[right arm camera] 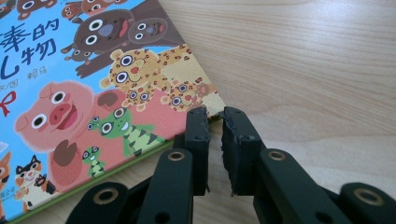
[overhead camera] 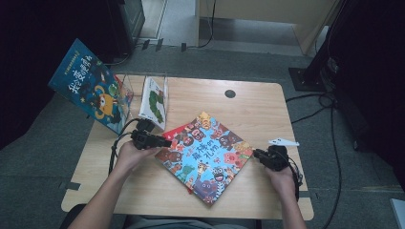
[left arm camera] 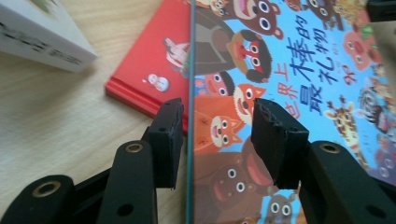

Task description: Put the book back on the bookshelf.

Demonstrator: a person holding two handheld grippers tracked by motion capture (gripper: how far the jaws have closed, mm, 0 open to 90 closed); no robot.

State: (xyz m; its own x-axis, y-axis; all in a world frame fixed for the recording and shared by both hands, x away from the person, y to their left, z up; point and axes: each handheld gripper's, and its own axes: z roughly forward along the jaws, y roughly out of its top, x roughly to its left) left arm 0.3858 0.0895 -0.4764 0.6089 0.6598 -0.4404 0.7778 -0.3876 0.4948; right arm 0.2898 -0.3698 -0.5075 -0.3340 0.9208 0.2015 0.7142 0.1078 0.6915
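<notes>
- The blue picture book (overhead camera: 206, 155) with cartoon animals lies skewed like a diamond in the middle of my counter (overhead camera: 258, 109), on top of a red book (left arm camera: 149, 70) whose edge peeks out at the left.
- My left gripper (overhead camera: 165, 142) sits at the blue book's left corner. In the left gripper view its fingers (left arm camera: 168, 135) stand apart with the book's edge running between them, and I see a gap on each side, so nothing is pinched.
- My right gripper (overhead camera: 255, 153) is at the book's right corner. In the right gripper view its fingers (right arm camera: 198, 135) are nearly together, a thin slit left between them, right at the corner of the cover. I cannot tell whether they pinch the corner.
- At the counter's far left a clear stand (overhead camera: 125, 90) holds a white book (overhead camera: 154, 101) upright, and a dark blue book (overhead camera: 88, 86) leans out over the edge beside it.
</notes>
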